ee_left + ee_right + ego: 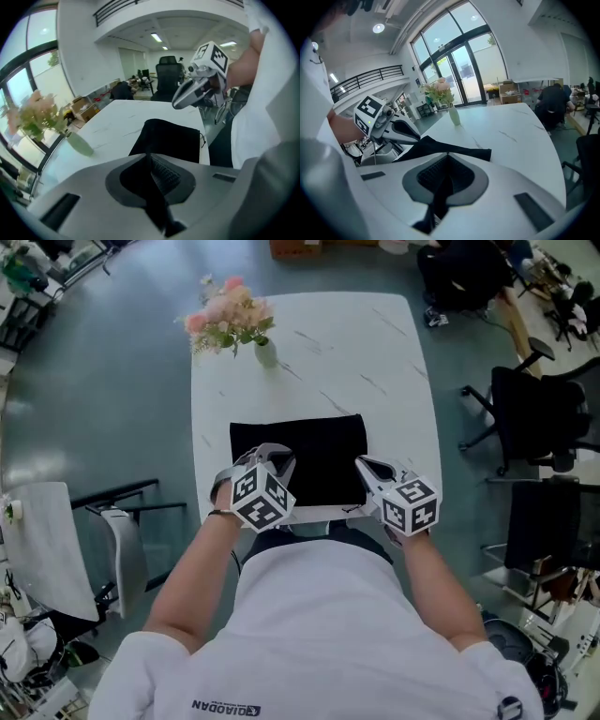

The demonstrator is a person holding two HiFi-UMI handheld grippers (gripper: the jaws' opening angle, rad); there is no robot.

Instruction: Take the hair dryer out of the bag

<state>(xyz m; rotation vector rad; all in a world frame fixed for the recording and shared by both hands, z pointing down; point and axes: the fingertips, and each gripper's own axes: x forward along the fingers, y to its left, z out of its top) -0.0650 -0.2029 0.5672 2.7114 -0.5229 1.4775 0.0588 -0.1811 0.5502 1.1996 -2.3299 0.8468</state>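
left tool (278, 457) closed, empty | right tool (366, 466) closed, empty | black bag (314, 451) on worktop (375, 352) between both tools; hair dryer unseen, likely inside | risk: pinching fabric alone drags bag off near edge

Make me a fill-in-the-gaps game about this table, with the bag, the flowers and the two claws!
1. The colour of the bag on the table is ___.
2. The flowers in the vase are coloured ___.
3. Open or shut? The left claw and the right claw are both ___.

Missing words: black; pink; shut.
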